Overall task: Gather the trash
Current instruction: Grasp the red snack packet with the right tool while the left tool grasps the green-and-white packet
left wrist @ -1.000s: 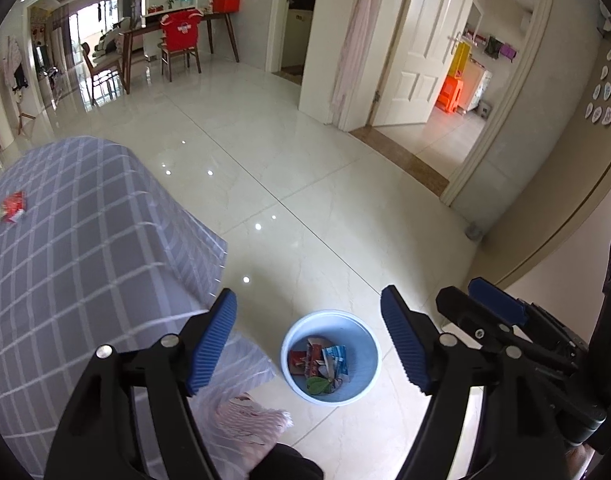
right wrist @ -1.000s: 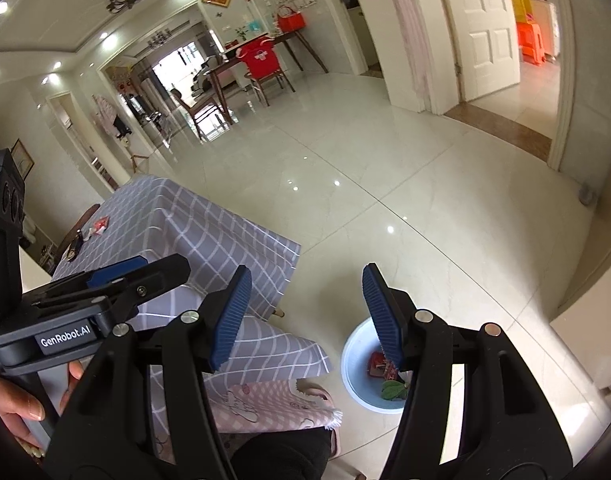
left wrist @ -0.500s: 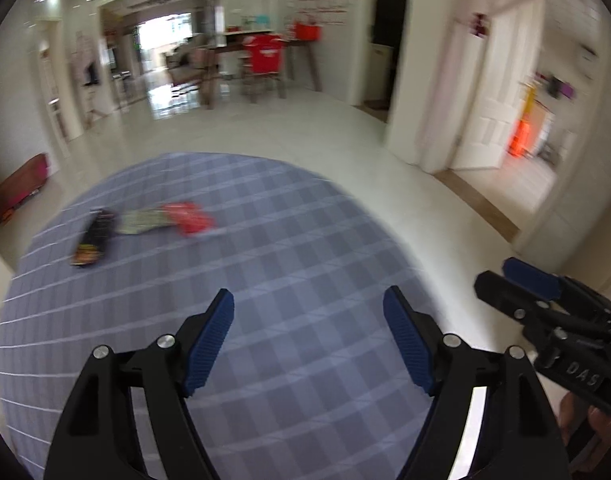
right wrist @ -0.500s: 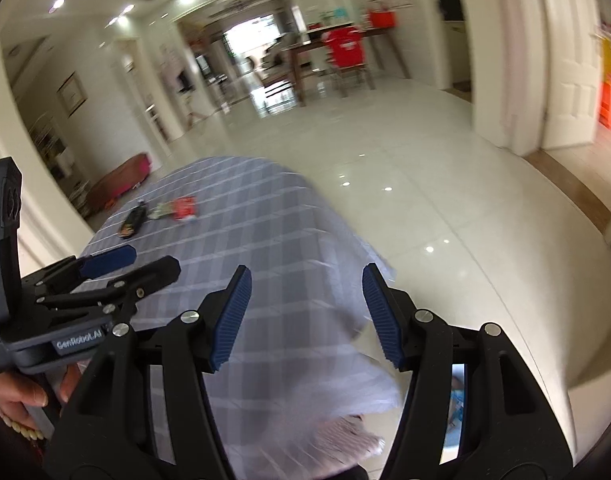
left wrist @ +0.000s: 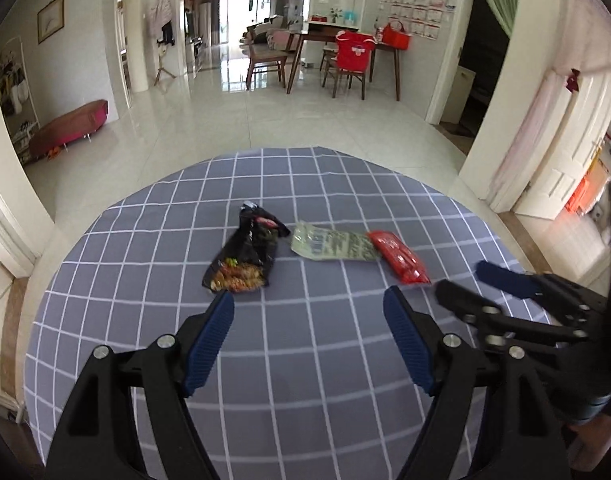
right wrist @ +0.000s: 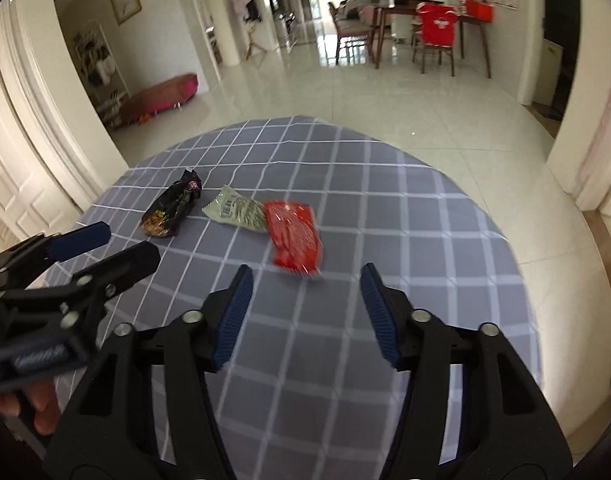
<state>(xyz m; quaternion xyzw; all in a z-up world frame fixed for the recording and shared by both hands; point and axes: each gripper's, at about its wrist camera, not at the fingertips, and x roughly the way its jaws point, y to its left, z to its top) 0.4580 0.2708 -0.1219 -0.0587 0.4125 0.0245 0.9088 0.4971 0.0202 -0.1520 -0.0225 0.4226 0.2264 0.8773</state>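
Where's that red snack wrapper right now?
The red wrapper lies on the grey checked tablecloth, at the right end of a row of three, its end against the pale green wrapper; the right tongs hang open just short of it.

Red wrapper [right wrist: 294, 238] motion-blurred, print on green wrapper [left wrist: 332, 245] unreadable, black wrapper [left wrist: 245, 256] label illegible
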